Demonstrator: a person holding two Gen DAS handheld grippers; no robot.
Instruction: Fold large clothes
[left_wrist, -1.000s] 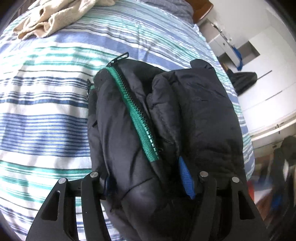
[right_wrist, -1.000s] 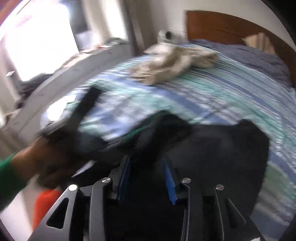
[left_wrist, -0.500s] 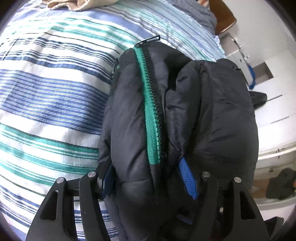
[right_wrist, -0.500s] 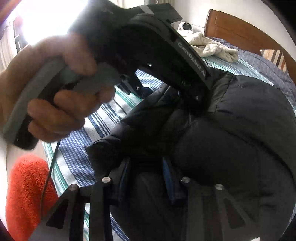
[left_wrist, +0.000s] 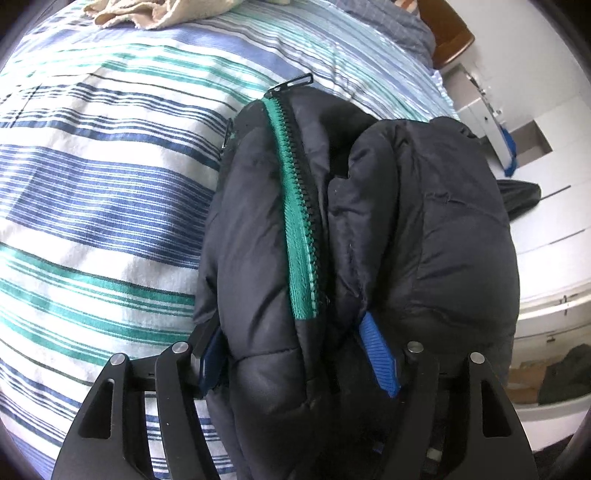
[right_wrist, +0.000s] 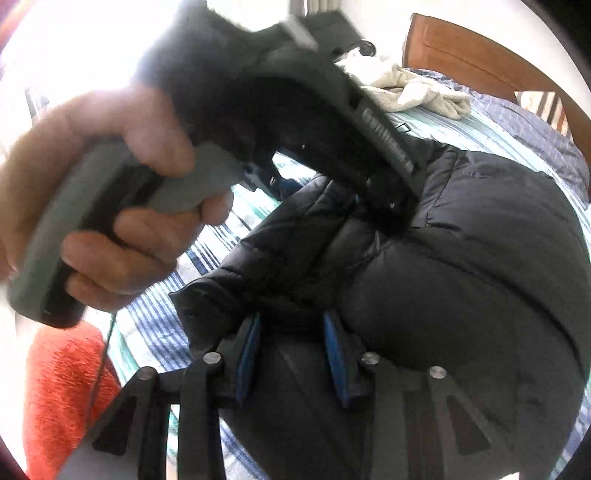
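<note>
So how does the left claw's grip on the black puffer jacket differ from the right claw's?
The left claw spans a thick bundle of the black puffer jacket, its blue pads wide apart, right by the green zipper. The right claw pinches a thinner fold, its pads closer together, with no zipper showing. Both are shut on the same jacket over the striped bedspread.

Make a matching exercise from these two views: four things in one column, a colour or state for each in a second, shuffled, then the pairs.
Things:
1. jacket
2. zipper
3. towel
4. left gripper

Descriptions:
A. green
B. cream, crumpled near the headboard
C. black, puffy, bundled on the striped bedspread
D. shut on padded fabric

Pairs: 1-C, 2-A, 3-B, 4-D
</note>
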